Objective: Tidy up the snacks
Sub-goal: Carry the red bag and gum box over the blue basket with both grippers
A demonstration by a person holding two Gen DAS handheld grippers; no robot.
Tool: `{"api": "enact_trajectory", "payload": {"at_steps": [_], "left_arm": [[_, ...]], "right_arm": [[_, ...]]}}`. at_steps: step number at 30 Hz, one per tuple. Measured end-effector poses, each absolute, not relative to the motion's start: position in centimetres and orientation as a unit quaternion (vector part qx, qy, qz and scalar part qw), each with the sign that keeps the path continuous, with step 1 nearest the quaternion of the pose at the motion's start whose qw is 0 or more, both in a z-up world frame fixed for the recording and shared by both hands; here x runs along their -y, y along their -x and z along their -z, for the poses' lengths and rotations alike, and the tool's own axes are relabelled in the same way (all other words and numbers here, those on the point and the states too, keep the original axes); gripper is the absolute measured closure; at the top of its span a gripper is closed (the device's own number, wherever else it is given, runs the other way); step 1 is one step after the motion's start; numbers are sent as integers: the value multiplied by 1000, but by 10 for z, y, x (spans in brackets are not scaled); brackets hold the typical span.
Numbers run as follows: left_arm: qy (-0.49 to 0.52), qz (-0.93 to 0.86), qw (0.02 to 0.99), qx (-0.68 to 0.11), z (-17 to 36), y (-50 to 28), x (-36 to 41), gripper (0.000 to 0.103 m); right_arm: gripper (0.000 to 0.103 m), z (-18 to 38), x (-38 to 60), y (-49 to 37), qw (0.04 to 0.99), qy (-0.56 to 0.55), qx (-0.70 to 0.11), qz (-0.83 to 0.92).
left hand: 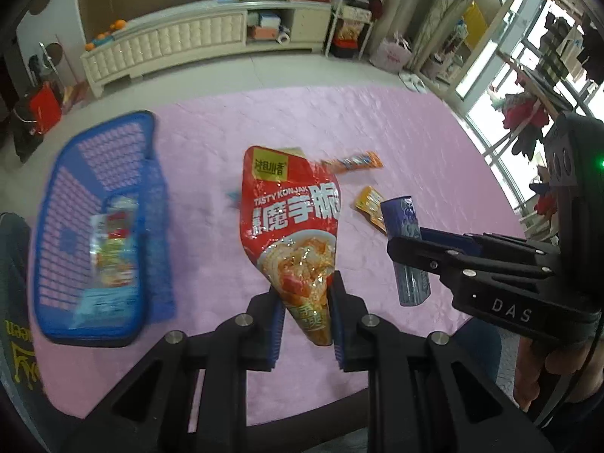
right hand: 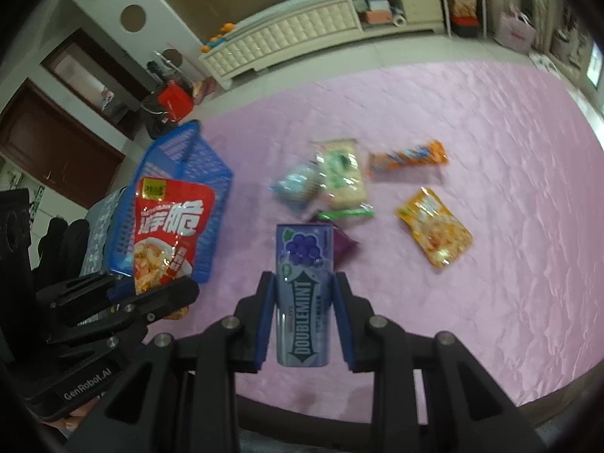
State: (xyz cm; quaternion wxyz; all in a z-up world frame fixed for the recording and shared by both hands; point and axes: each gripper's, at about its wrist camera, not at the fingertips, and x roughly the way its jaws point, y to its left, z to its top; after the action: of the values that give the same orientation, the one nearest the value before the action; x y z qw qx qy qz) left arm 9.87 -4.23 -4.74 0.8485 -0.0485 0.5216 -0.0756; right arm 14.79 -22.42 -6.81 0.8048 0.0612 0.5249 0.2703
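My left gripper [left hand: 306, 302] is shut on the bottom corner of a red konjac snack bag [left hand: 292, 219], which hangs above the pink tablecloth [left hand: 396, 132]. The same red bag [right hand: 166, 226] shows in the right wrist view in front of the blue basket [right hand: 196, 173]. My right gripper [right hand: 304, 302] is shut on a purple Doublemint gum tin [right hand: 304, 287], lifted off the cloth; the tin [left hand: 406, 249] appears at the right of the left wrist view. The blue basket [left hand: 75, 173] lies left of the bag and holds a clear snack packet [left hand: 111, 253].
Loose snacks lie on the cloth: an orange stick packet [right hand: 409, 158], a yellow packet [right hand: 434, 226], a pale green-white packet [right hand: 341, 177], a light blue one [right hand: 298, 185], a green one [right hand: 345, 213] and a purple one [right hand: 343, 245]. A white cabinet [left hand: 181, 41] stands beyond the table.
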Motion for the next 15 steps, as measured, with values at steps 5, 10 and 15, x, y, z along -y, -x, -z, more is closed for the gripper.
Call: {"api": "enact_trajectory", "payload": {"at_steps": [5,10,15], "left_arm": [[49,53,862,-501,22,-84,-3,84],[64,26,870,-488,7,-77,-50,84],[69,5,876,-477,-2,-71,-90,84]], "right_arm": [[68,47,184,-143,808,-42,-509,-293],[68,30,132,-139,807,-17,-496,-320],[68,19,81,-140,804,11,-485,-344]]}}
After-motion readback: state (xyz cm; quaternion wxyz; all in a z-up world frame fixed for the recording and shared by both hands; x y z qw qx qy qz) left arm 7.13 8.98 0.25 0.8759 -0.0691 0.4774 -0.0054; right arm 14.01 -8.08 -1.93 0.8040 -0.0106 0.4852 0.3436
